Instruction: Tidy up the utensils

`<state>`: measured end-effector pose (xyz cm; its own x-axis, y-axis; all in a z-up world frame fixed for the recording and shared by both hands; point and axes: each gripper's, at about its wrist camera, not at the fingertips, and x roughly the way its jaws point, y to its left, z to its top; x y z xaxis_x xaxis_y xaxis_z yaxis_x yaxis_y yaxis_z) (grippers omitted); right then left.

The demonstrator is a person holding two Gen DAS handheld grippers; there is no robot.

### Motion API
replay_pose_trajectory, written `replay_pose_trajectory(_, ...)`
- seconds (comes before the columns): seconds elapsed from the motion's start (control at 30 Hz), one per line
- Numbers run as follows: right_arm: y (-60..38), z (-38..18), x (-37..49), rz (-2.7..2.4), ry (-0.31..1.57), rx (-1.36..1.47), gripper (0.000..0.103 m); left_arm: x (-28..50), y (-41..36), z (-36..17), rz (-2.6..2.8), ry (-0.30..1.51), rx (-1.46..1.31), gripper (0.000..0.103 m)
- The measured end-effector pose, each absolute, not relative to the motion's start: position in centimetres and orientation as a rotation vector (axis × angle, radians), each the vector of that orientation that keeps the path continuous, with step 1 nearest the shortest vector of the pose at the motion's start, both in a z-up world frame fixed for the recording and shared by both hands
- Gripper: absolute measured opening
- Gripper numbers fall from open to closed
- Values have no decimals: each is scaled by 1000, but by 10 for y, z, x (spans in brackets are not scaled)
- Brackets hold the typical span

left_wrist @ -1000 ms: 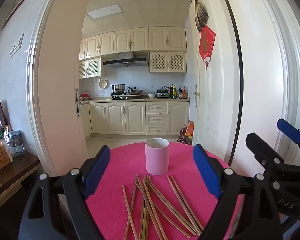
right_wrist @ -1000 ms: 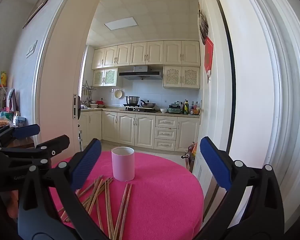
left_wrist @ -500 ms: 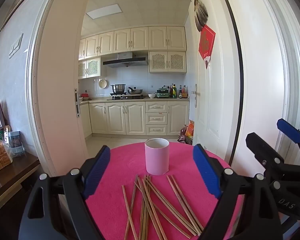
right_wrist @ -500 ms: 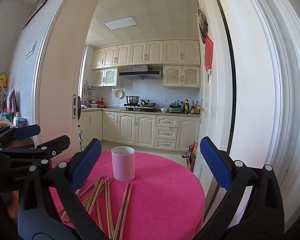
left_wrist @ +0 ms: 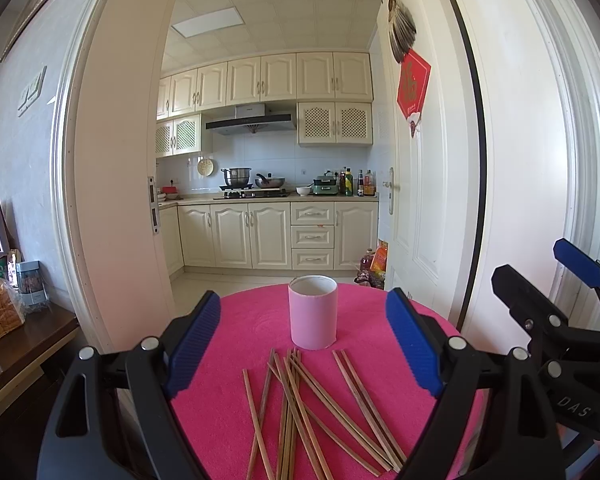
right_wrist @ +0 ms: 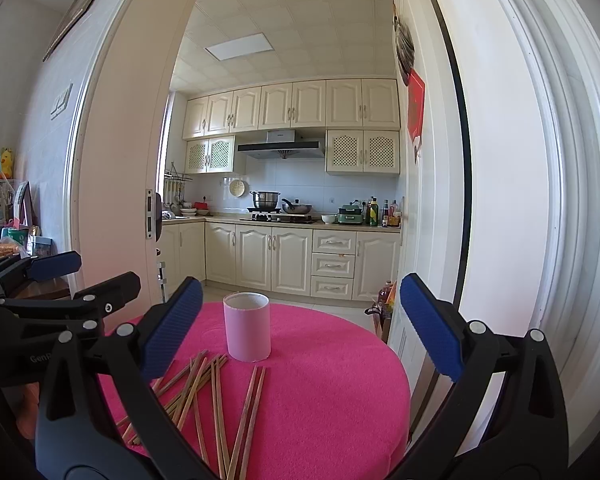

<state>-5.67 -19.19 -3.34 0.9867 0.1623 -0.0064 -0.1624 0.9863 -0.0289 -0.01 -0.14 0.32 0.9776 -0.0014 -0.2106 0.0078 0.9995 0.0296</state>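
While nothing shifts from a second ago | both jaws spread, empty | loose brown wooden chopsticks [left_wrist: 300, 408] lie scattered on round pink surface [right_wrist: 332, 380] before upright pink cylindrical cup [left_wrist: 312, 312] | sorting not begun

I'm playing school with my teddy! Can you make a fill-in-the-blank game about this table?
1. The chopsticks lie loose on the ____ tablecloth.
2. The pink cup stands ____ behind them.
3. Both tools, left tool and right tool, are ____ and hold nothing.

Missing words: pink; upright; open
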Motion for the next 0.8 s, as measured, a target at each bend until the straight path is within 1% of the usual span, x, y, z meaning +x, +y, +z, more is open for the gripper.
replay_pose_trajectory(0.8, -197, -34, -60, 161, 6, -25, 97, -1, -1, 1, -5, 213, 29, 83)
